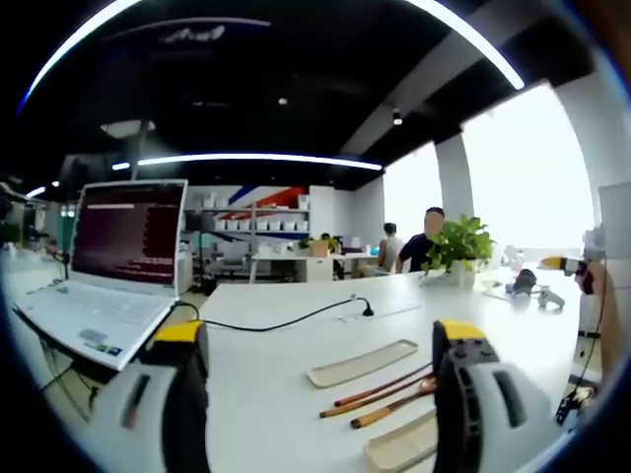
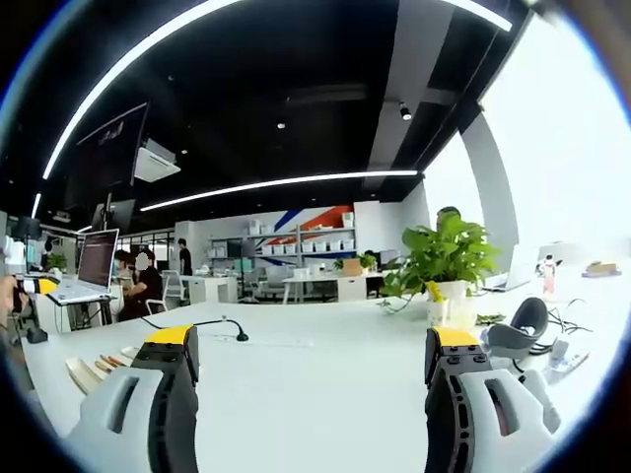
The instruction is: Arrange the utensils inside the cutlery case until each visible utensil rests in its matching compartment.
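On the white table [image 1: 266, 394] lie wooden utensils [image 1: 380, 392], side by side, between two beige parts of the cutlery case: a long shallow tray [image 1: 360, 363] behind them and another piece [image 1: 399, 445] nearer me. My left gripper [image 1: 318, 335] hangs above the table to their left, open and holding nothing. In the right gripper view the same utensils [image 2: 113, 361] and a beige tray [image 2: 79, 375] are small at the far left. My right gripper [image 2: 313, 337] is open over bare table, well away from them.
An open laptop [image 1: 108, 266] stands at the left with a black cable [image 1: 286, 320] running across the table. A potted plant [image 2: 444, 258], a grey device [image 2: 518, 335] and loose cords sit at the right. People sit at desks behind.
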The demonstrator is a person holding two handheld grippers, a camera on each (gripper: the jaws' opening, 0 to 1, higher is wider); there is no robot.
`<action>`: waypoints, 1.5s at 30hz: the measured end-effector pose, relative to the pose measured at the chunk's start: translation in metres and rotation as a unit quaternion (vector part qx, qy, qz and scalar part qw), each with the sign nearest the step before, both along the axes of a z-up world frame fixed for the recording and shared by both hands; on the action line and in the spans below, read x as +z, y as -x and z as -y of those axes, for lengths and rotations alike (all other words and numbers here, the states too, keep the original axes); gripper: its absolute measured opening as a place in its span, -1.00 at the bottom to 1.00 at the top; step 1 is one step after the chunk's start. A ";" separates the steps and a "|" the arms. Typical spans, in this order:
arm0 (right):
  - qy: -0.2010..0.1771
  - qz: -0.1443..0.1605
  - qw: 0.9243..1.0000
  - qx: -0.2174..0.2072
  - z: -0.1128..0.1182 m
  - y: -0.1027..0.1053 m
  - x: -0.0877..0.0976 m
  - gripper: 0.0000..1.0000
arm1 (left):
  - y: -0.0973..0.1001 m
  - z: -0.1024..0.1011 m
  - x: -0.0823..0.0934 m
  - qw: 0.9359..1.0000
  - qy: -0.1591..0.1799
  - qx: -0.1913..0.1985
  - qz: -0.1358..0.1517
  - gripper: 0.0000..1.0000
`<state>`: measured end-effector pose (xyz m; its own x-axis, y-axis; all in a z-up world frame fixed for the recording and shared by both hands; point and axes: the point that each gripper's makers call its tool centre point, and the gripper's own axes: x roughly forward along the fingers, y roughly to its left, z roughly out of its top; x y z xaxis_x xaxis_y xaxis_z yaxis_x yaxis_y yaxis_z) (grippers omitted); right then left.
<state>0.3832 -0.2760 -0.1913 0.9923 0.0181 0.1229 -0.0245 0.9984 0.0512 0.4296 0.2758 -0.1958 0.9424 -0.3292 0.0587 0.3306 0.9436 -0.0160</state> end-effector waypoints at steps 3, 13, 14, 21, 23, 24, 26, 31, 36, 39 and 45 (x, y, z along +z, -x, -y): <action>-0.003 -0.008 1.000 0.001 0.000 0.001 -0.004 0.99 | -0.001 -0.001 0.000 1.000 0.000 0.002 0.000 1.00; 0.028 0.000 0.999 -0.024 0.002 0.003 0.002 0.99 | -0.001 -0.003 -0.001 1.000 0.003 0.005 -0.003 1.00; 0.027 0.000 0.999 -0.021 0.001 0.003 0.003 0.99 | -0.001 -0.003 -0.001 1.000 0.005 0.005 -0.004 1.00; 0.023 0.001 1.000 0.011 -0.016 -0.006 0.005 0.99 | -0.002 -0.004 -0.002 1.000 0.008 0.007 -0.006 1.00; 0.027 -0.008 0.999 0.021 -0.021 -0.009 0.002 0.99 | -0.002 -0.003 -0.003 1.000 0.009 0.004 -0.008 1.00; 0.027 -0.012 0.999 0.027 -0.024 -0.010 0.000 0.99 | -0.003 -0.003 -0.003 1.000 0.009 0.003 -0.008 1.00; 0.030 -0.012 0.999 0.041 -0.031 -0.013 0.001 0.99 | -0.003 -0.003 -0.004 1.000 0.008 0.003 -0.010 0.99; 0.047 -0.001 0.996 0.079 -0.056 -0.021 0.016 0.96 | -0.004 -0.002 -0.005 1.000 0.008 0.002 -0.011 0.99; 0.083 -0.009 0.990 0.117 -0.084 -0.029 0.023 0.96 | -0.005 -0.002 -0.006 1.000 0.011 0.003 -0.014 0.98; 0.090 -0.010 0.988 0.127 -0.095 -0.031 0.025 0.92 | -0.005 -0.002 -0.007 1.000 0.013 0.004 -0.015 0.97; 0.097 -0.014 0.985 0.145 -0.113 -0.038 0.024 0.93 | -0.006 0.000 -0.008 1.000 0.013 0.001 -0.016 0.97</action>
<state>0.4216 -0.1625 -0.1670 0.9447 0.3220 0.0617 -0.3118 0.9405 -0.1350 0.4351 0.2755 -0.2037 0.9448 -0.3257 0.0363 0.3272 0.9435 -0.0515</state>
